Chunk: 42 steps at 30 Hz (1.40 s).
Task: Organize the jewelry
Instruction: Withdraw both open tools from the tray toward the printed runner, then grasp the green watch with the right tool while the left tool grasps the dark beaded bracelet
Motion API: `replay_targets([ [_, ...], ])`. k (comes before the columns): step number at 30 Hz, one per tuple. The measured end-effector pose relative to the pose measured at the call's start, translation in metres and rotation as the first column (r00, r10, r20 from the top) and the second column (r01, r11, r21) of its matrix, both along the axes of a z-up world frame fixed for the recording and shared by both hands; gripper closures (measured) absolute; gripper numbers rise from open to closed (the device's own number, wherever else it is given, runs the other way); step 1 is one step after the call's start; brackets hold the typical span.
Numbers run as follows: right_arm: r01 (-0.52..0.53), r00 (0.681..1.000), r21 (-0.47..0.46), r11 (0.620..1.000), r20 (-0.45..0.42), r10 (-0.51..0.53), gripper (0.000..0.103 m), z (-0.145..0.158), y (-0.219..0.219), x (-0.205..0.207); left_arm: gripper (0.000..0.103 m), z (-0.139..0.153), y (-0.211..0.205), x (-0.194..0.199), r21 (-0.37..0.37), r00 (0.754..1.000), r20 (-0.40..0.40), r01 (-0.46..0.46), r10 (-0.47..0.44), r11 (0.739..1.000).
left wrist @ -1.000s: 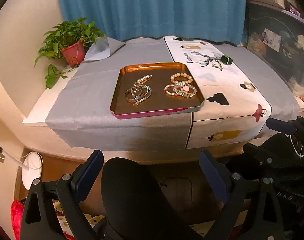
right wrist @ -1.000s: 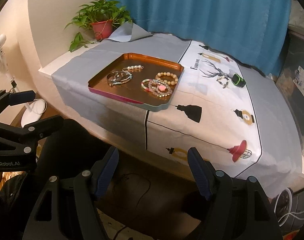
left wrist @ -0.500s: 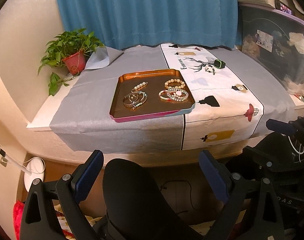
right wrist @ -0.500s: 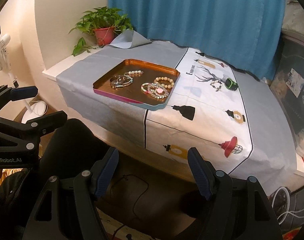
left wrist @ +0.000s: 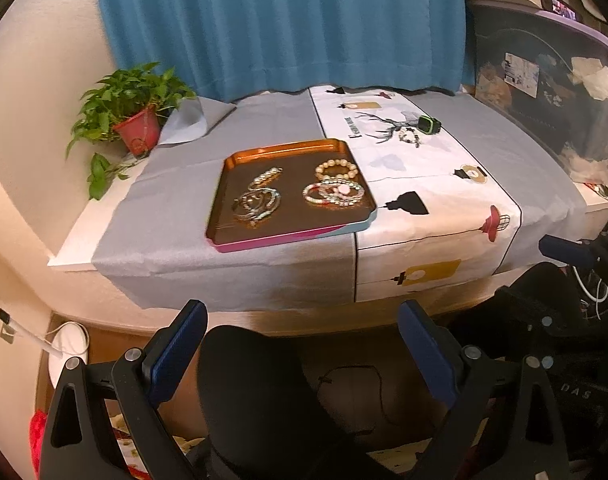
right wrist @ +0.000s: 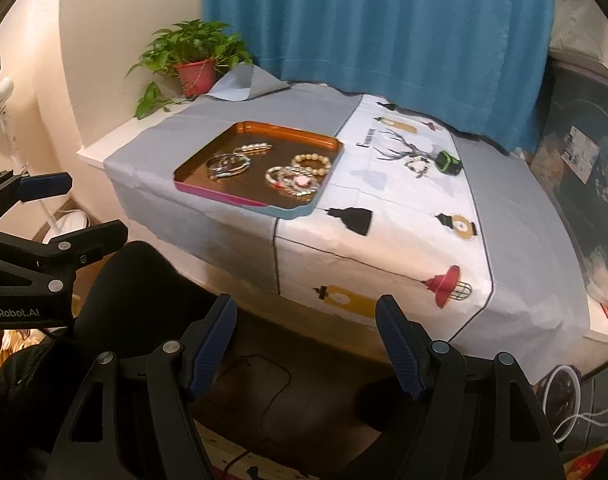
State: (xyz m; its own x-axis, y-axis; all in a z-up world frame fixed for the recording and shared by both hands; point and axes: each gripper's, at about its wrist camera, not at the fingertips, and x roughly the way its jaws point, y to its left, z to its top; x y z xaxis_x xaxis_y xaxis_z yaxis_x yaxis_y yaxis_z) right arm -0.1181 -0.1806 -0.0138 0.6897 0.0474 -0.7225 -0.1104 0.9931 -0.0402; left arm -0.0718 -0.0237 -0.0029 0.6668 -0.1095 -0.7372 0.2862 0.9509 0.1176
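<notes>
Fingers of the left gripper [left wrist: 301,344] stand wide apart with nothing between them, low in front of the table edge and above a black chair back [left wrist: 259,392]. Fingers of the right gripper [right wrist: 308,344] are also spread apart and hold nothing, and they hang below the front edge of the table too. Both grippers are well apart from the tray [left wrist: 263,236], which lies on the grey part of the tablecloth [left wrist: 175,240], with its right side just at the border of the white printed part. Inside the tray, on the left half, lies a heap of thin metal bangles [left wrist: 257,203], and just behind it a short pearl piece [left wrist: 267,176]. On the right half of the tray there is a ring of round beige beads [left wrist: 336,168], and in front of it, touching it, a pile of mixed bead bracelets with a pink piece [left wrist: 334,194]. Behind the tray to the right, on the white cloth with a deer print, a small beaded bracelet [left wrist: 408,136] lies just beside a green and black watch [left wrist: 429,124]. Behind the tray to the left stands a green plant in a red pot [left wrist: 137,132], in front of the blue curtain [left wrist: 283,24].
</notes>
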Motion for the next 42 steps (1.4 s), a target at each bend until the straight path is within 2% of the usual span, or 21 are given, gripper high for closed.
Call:
replay_targets([
  [10, 0.168, 0.985, 0.046, 0.985, -0.051, -0.165, 0.03, -0.017, -0.076, 0.032, 0.008, -0.002, -0.053, 0.05, 0.002, 0.996, -0.046, 0.083, -0.083, 0.997],
  [16, 0.265, 0.963, 0.056, 0.963, -0.073, -0.261, 0.03, -0.03, -0.133, 0.063, 0.008, 0.002, -0.101, 0.104, 0.011, 0.99, -0.057, 0.127, -0.126, 0.992],
  [19, 0.313, 0.948, 0.059, 0.948, -0.079, -0.308, 0.03, -0.037, -0.16, 0.084, 0.008, 0.0, -0.136, 0.145, 0.025, 0.986, -0.068, 0.153, -0.151, 0.988],
  [22, 0.352, 0.934, 0.069, 0.933, -0.08, -0.347, 0.03, -0.044, -0.191, 0.118, 0.008, -0.004, -0.167, 0.191, 0.014, 0.982, -0.092, 0.17, -0.168, 0.985],
  [24, 0.358, 0.933, 0.077, 0.931, -0.071, -0.353, 0.03, -0.046, -0.204, 0.14, 0.008, -0.011, -0.186, 0.222, -0.024, 0.975, -0.122, 0.181, -0.183, 0.983],
  [26, 0.359, 0.933, 0.075, 0.93, -0.061, -0.355, 0.029, -0.049, -0.216, 0.168, 0.008, -0.025, -0.206, 0.257, -0.069, 0.968, -0.155, 0.191, -0.2, 0.979],
  [29, 0.348, 0.937, 0.082, 0.934, -0.064, -0.343, 0.029, -0.059, -0.233, 0.224, 0.008, -0.046, -0.231, 0.301, -0.081, 0.963, -0.182, 0.187, -0.199, 0.979],
  [34, 0.325, 0.945, 0.109, 0.939, -0.078, -0.318, 0.029, -0.076, -0.255, 0.304, 0.008, -0.074, -0.257, 0.358, -0.056, 0.954, -0.221, 0.197, -0.204, 0.979],
  [39, 0.305, 0.95, 0.136, 0.942, -0.106, -0.293, 0.029, -0.097, -0.262, 0.36, 0.009, -0.105, -0.27, 0.408, -0.038, 0.934, -0.307, 0.182, -0.185, 0.983],
  [42, 0.282, 0.957, 0.105, 0.954, -0.109, -0.27, 0.029, -0.108, -0.258, 0.384, 0.017, -0.115, -0.275, 0.422, -0.01, 0.93, -0.314, 0.196, -0.189, 0.981],
])
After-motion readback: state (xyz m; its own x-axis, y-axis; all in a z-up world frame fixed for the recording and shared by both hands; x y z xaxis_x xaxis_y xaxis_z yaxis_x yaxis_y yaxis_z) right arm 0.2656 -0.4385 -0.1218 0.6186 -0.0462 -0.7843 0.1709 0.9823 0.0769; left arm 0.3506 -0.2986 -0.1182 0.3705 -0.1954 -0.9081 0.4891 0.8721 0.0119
